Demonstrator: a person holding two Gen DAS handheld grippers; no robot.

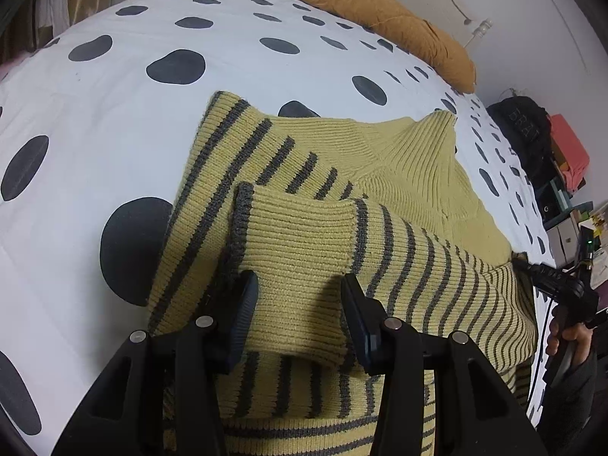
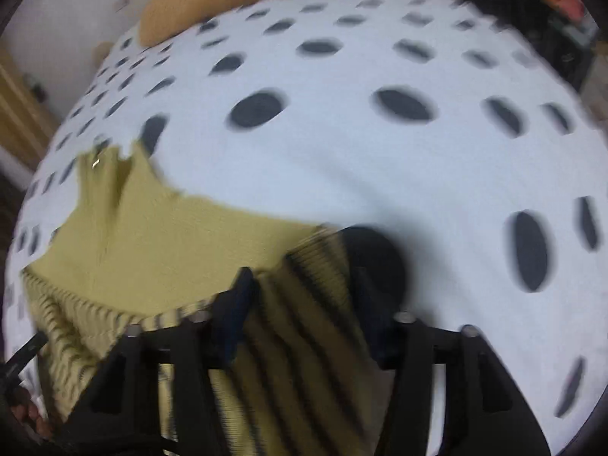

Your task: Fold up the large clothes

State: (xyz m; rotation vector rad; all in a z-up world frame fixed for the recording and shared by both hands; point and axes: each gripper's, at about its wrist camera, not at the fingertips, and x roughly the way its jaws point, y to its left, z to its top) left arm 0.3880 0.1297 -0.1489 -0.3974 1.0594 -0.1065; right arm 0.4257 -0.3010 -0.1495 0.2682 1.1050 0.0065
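My left tongs [image 1: 300,319] stand wide over a folded sleeve cuff [image 1: 296,243] of the yellow striped sweater [image 1: 399,174], which lies on the spotted bedspread [image 1: 152,38]. My right tongs [image 2: 304,304] look spread around striped knit, though blur hides any grip.

The only lettering in either view sits on the black bag [image 1: 522,121] at the far right of the left wrist view, beside the bed: pale capital letters run down its face, seemingly 4 of them and perhaps "BRAT", though too small and tilted to be sure. The yellow printed item [image 1: 597,222] on the shelves nearby carries marks too small to read. The right wrist view is blurred and shows no legible writing.
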